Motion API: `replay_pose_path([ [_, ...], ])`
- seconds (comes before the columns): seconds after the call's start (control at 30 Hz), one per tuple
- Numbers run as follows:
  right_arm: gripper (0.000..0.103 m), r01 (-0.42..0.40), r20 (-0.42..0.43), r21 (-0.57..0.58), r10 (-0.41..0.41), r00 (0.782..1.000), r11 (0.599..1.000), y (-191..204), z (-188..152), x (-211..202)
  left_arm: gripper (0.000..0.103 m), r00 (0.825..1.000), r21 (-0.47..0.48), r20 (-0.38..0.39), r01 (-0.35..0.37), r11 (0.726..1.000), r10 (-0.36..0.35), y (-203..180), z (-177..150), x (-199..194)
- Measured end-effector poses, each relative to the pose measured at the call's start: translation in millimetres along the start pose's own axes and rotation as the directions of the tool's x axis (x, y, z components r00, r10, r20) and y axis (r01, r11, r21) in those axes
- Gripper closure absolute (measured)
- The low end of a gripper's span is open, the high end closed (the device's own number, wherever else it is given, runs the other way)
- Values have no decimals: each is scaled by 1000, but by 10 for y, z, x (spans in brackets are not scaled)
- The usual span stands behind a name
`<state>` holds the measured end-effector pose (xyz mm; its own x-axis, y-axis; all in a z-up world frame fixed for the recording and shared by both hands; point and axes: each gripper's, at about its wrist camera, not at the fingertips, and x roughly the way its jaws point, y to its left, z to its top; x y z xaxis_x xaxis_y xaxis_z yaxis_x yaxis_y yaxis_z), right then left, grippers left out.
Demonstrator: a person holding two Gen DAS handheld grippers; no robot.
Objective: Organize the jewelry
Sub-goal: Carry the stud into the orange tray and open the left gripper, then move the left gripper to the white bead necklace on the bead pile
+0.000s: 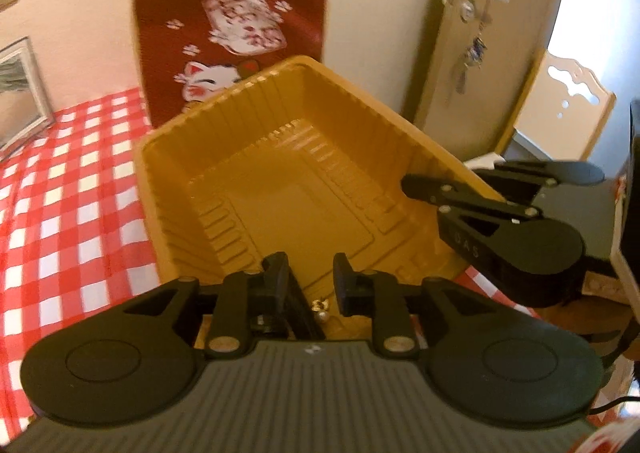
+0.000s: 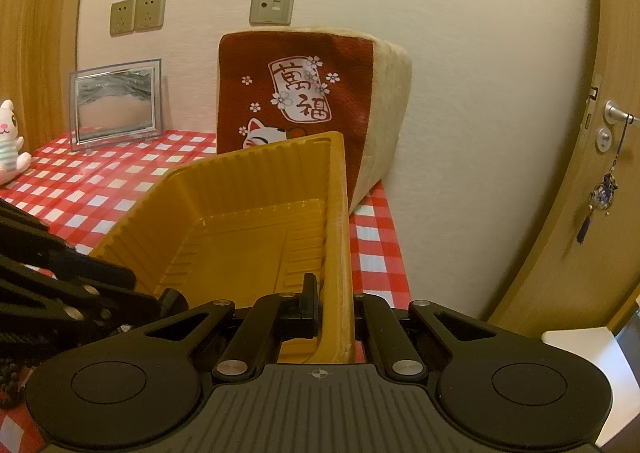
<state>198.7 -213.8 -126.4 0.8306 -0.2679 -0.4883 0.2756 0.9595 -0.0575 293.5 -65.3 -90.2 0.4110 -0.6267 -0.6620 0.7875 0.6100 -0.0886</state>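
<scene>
Ribbed yellow plastic tray (image 1: pixel 280 157) in the middle of the red-and-white checked tablecloth (image 1: pixel 60 213), tipped up rather than lying flat, its inside bare. Clamped at its right wall by the right gripper (image 2: pixel 332 305): one black finger (image 2: pixel 310 301) pressed against the inner face of the wall, the other hidden behind the outer face, so a narrow grip with the plastic pinched between. Same grip visible from the left wrist camera, at the tray's right rim.

Left gripper (image 1: pixel 308 285) at the tray's near wall, jaws a small way apart, pads pressing on nothing that can be made out. Small shiny metallic piece (image 1: pixel 320 307) low in the gap, close to the gripper body and by the tray's near rim; too small and blurred to name, and whether touching either finger cannot be told. Dark beaded strand (image 2: pixel 8 377) at the near left edge of the cloth, under the left gripper's arm, only partly in view.

Behind the tray, against the far wall, a thick red cushion with a white lucky-cat print (image 2: pixel 296 101). Far left: a clear-framed sand picture (image 2: pixel 116 105) standing upright and a white plush cat (image 2: pixel 10 141). On the right, a wooden door (image 2: pixel 580 173) with a tasselled charm hanging from its handle.
</scene>
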Motion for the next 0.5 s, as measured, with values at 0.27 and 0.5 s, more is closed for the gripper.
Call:
replay_pose_path([
  [0.27,100,-14,1,0,14,1000,1000,-69,-15,-35,77,988,-149,42,-143,978,151,322,-166,-484],
  [0.5,100,-32,-5,3,32,999,999,-195,-80,-148,77,917,-269,-53,-394,879,395,779,-668,-1047],
])
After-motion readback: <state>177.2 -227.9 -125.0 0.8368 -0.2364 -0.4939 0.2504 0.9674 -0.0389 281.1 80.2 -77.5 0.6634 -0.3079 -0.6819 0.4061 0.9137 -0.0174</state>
